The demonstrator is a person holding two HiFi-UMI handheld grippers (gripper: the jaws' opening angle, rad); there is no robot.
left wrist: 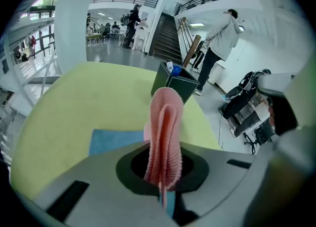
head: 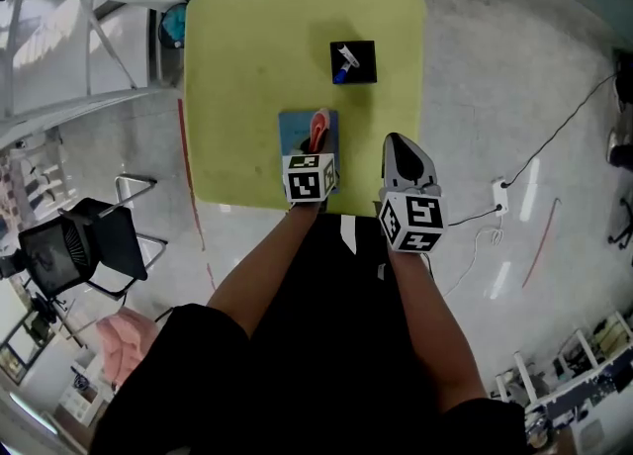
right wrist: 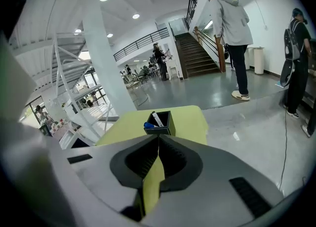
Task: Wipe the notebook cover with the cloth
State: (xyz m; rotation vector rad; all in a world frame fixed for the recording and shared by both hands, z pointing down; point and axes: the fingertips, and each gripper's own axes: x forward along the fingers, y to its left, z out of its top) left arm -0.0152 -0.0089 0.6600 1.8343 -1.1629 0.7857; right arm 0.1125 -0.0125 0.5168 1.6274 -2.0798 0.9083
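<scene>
A blue notebook (head: 295,133) lies flat near the front edge of the yellow-green table (head: 247,57); in the left gripper view the notebook (left wrist: 111,140) shows below the jaws. My left gripper (head: 319,138) is over it, shut on a pink ribbed cloth (head: 318,129). The cloth (left wrist: 165,132) stands up folded between the jaws of the left gripper (left wrist: 165,179). My right gripper (head: 406,159) hovers at the table's front right edge, shut with nothing in it. In its own view the right gripper (right wrist: 157,148) has its jaws meeting at the tips.
A black square holder (head: 353,61) with a blue and a white item stands further back on the table; it also appears as a black holder (right wrist: 159,122) ahead of the right gripper. A black chair (head: 84,243) stands on the floor to the left. People stand in the hall beyond.
</scene>
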